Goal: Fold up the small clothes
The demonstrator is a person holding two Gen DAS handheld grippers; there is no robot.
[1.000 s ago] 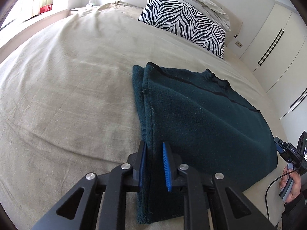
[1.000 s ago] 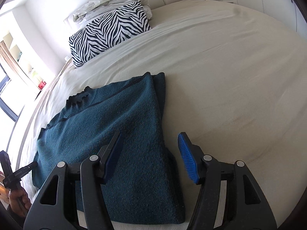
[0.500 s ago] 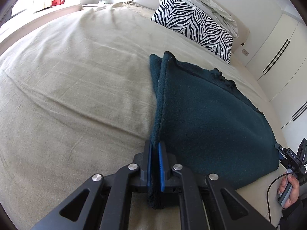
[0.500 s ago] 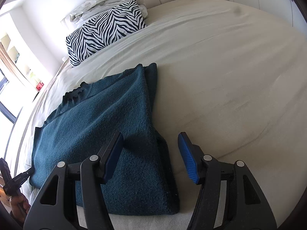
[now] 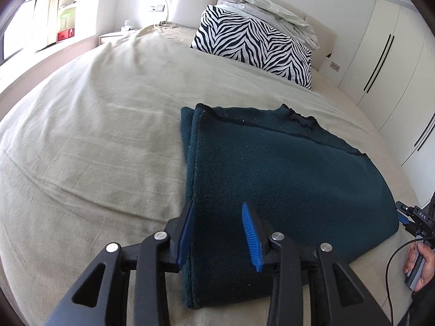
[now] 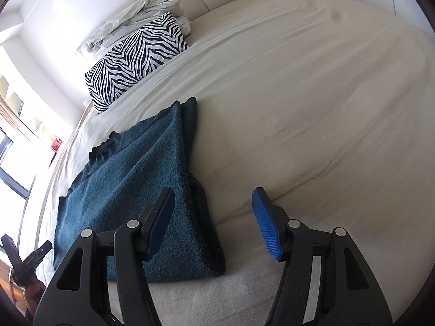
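A dark teal knitted sweater (image 5: 285, 179) lies folded flat on the beige bed (image 5: 95, 141), both side edges turned in. My left gripper (image 5: 218, 233) is open, its jaws either side of the sweater's left folded edge near the hem. In the right wrist view the sweater (image 6: 136, 190) lies to the left; my right gripper (image 6: 213, 222) is open wide over its right folded edge, the right finger over bare sheet. The right gripper also shows at the left wrist view's right edge (image 5: 416, 220).
A zebra-striped pillow (image 5: 252, 46) and crumpled white bedding (image 5: 269, 8) sit at the headboard. White wardrobe doors (image 5: 386, 54) stand to the right of the bed. A window and shelves are at the far left. The left gripper shows in the right wrist view's bottom-left corner (image 6: 24, 255).
My left gripper closed on the sweater's left edge half a second ago and has now opened and let it go. The right gripper stayed open and moved slightly right.
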